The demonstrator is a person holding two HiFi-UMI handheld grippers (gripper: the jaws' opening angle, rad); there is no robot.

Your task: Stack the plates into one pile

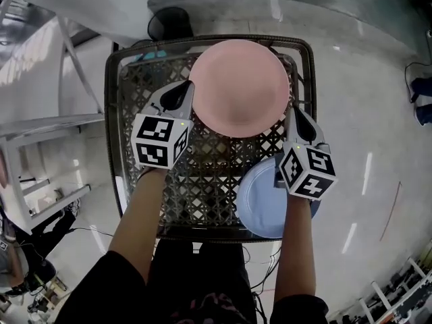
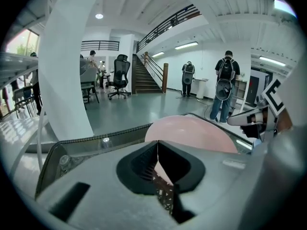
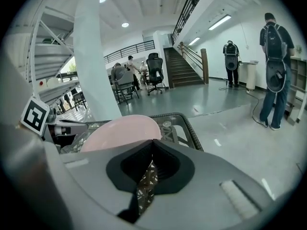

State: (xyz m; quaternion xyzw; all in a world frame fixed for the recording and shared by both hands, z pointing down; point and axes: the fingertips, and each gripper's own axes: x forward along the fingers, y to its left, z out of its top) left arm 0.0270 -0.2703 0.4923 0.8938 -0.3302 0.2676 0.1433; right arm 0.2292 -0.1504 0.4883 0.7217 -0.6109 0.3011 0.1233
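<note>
Left hand-held gripper (image 1: 189, 90) and right hand-held gripper (image 1: 292, 112), head view: both clenched over the lattice tabletop (image 1: 202, 174), tips at opposite rims of the pink plate (image 1: 239, 86) above its far half; blue plate (image 1: 260, 204) at its near right corner. Left gripper view: jaws together, nothing between, pink plate (image 2: 192, 131) just beyond. Right gripper view: jaws together, nothing between, pink plate (image 3: 122, 131) just beyond

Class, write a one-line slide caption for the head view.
Left gripper and right gripper, both shut, flank a pink plate over a lattice table; a blue plate lies under the right gripper.
</note>
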